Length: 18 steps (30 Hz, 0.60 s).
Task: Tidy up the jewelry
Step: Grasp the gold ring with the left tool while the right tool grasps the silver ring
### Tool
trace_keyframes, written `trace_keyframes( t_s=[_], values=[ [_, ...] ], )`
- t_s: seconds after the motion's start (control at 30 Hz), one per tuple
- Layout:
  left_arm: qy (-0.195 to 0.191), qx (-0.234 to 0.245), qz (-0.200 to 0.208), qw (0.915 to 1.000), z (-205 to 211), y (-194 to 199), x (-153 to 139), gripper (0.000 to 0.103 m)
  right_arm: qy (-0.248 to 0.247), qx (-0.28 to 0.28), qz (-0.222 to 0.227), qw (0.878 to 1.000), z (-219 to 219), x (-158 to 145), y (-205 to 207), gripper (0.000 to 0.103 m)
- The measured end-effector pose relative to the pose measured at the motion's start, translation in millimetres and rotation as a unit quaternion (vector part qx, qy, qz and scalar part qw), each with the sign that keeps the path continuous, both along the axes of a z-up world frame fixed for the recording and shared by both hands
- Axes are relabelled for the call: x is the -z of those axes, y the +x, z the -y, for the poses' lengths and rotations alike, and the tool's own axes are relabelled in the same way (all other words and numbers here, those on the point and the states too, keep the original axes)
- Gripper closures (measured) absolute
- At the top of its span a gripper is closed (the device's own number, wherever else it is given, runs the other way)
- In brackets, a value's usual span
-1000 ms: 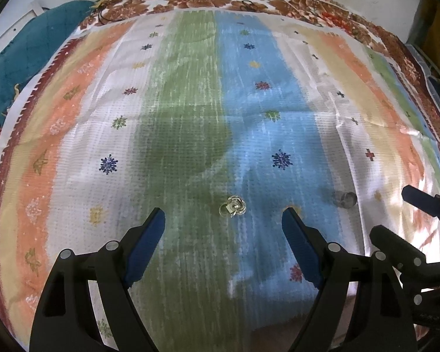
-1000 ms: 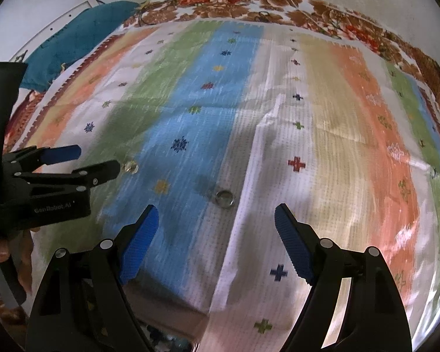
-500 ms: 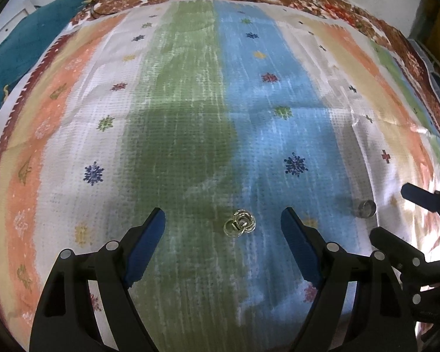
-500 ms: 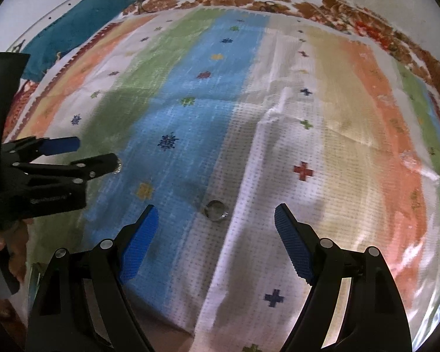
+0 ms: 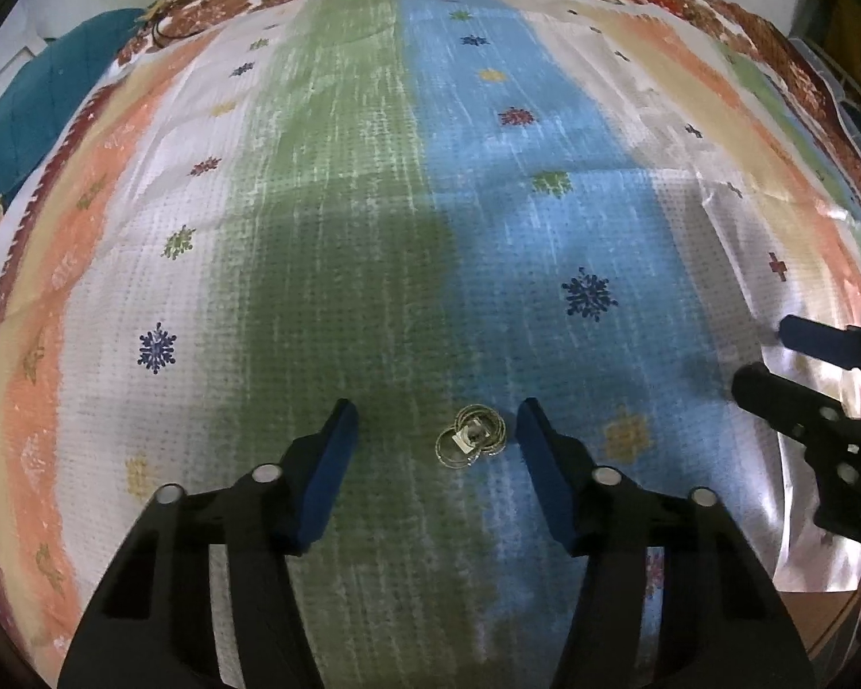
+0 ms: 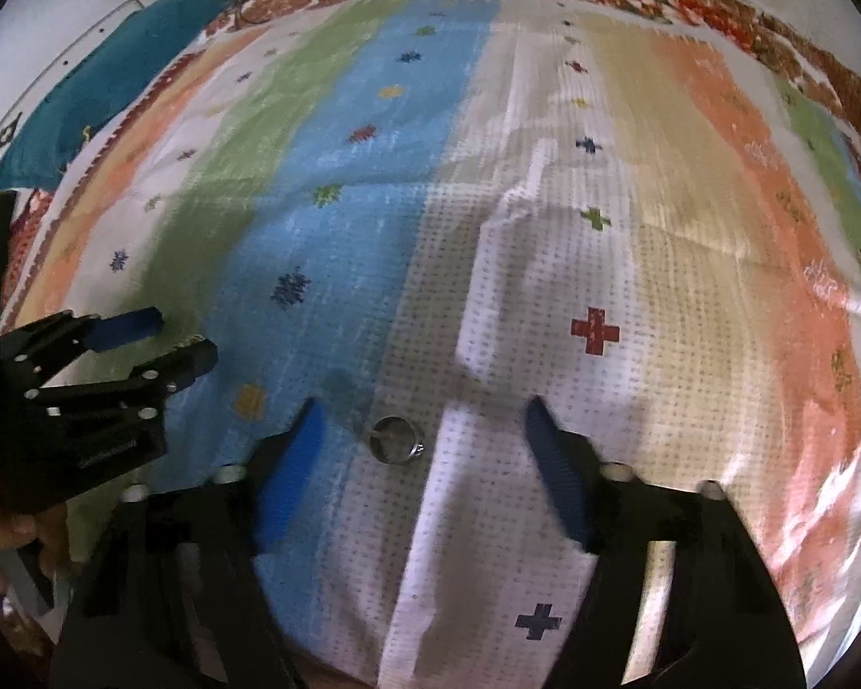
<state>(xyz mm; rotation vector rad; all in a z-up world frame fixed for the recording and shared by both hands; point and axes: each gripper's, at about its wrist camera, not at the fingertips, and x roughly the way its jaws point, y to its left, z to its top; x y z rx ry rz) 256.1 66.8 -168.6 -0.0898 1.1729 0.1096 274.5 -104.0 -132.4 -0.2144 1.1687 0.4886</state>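
A small cluster of clear, silvery jewelry rings point(image 5: 472, 437) lies on the striped cloth point(image 5: 373, 201), where green meets blue. My left gripper point(image 5: 436, 428) is open, low over the cloth, with the cluster between its blue pads. A plain silver ring point(image 6: 395, 440) lies on the cloth at the blue and white border. My right gripper point(image 6: 422, 422) is open, with that ring between its fingers, nearer the left one. Each gripper shows at the edge of the other's view: the right gripper point(image 5: 775, 362) and the left gripper point(image 6: 172, 339).
The cloth point(image 6: 602, 172) covers a table with a brown floral border at the back. A teal cushion point(image 5: 40, 115) lies past the cloth's left edge. The cloth's front edge falls off just below the grippers. A wire rack point(image 5: 855, 109) shows at the far right.
Both grippers have moved forward and down toward the cloth. The ring cluster now sits between the left pads and the silver ring between the right fingers. Both stay open.
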Motion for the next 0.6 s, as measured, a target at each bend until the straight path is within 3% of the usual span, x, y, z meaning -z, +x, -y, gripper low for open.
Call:
trace_keyframes(
  t_s=[0.07, 0.1, 0.17, 0.37, 0.6],
  values=[
    [0.001, 0.003, -0.001, 1.0, 1.5, -0.8, -1.1, 0.07, -0.005, -0.001, 0.003, 1.0, -0.6, 2.4, -0.5, 0.044],
    [0.001, 0.003, -0.002, 1.0, 2.0, -1.1, -1.2, 0.073, -0.007, -0.001, 0.005, 1.0, -0.9, 2.4, -0.4, 0.046],
    [0.001, 0.004, -0.003, 1.0, 2.7, -1.4, -1.0, 0.083, -0.007, -0.001, 0.004, 1.0, -1.4, 1.8, -0.2, 0.064],
    [0.004, 0.01, -0.004, 0.9999, 5.5, -0.6, -0.4, 0.087, -0.019, -0.004, 0.008, 1.0, -2.8, 2.0, -2.3, 0.082],
    [-0.011, 0.003, -0.005, 0.9999, 4.0, -2.3, -1.7, 0.087, -0.015, -0.005, 0.005, 1.0, -0.7, -0.2, -3.1, 0.082]
  ],
)
